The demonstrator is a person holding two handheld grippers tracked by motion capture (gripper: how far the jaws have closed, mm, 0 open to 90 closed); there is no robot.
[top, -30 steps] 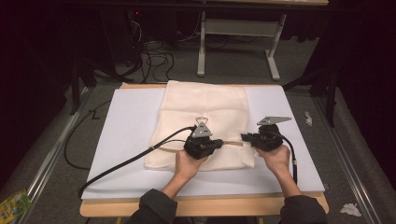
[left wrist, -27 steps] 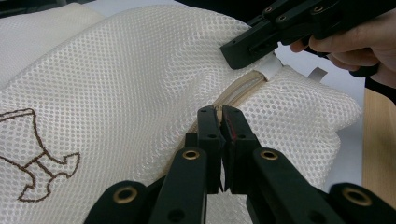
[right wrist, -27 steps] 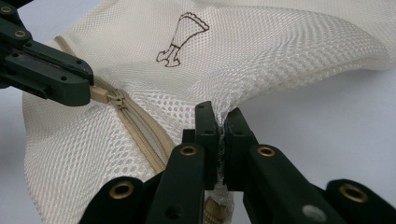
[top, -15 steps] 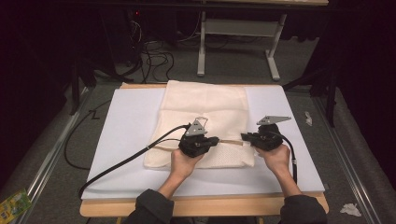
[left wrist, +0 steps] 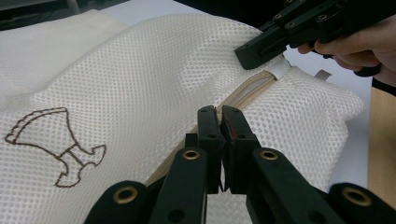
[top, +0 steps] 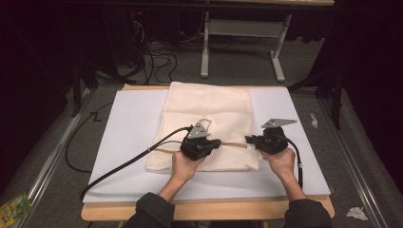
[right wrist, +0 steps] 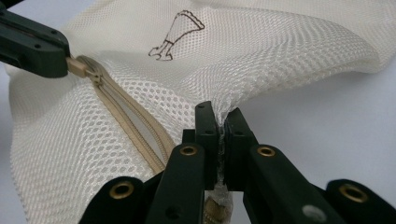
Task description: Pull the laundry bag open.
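Observation:
A cream mesh bag (top: 209, 109) with a brown stitched motif (left wrist: 56, 140) lies on the white table cover (top: 123, 133). A beige zipper (top: 233, 144) runs along the bag's near edge. My left gripper (top: 219, 143) is shut on the zipper pull (right wrist: 77, 66), its jaws pressed together over the zipper track (left wrist: 254, 91). To its right, my right gripper (top: 248, 140) is shut on the bag's mesh at the zipper's end (right wrist: 218, 116), lifting the fabric a little. Between the two grippers the zipper is parted.
A wooden table edge (top: 209, 213) shows in front of the cover. The left gripper's black cable (top: 119, 166) trails left across the table. Behind the table are floor cables (top: 157, 57) and a metal frame (top: 237, 28). Crumpled paper (top: 354, 213) lies at the lower right.
My left gripper has slid a little leftwards along the zipper, away from the right gripper. The right gripper has stayed in place.

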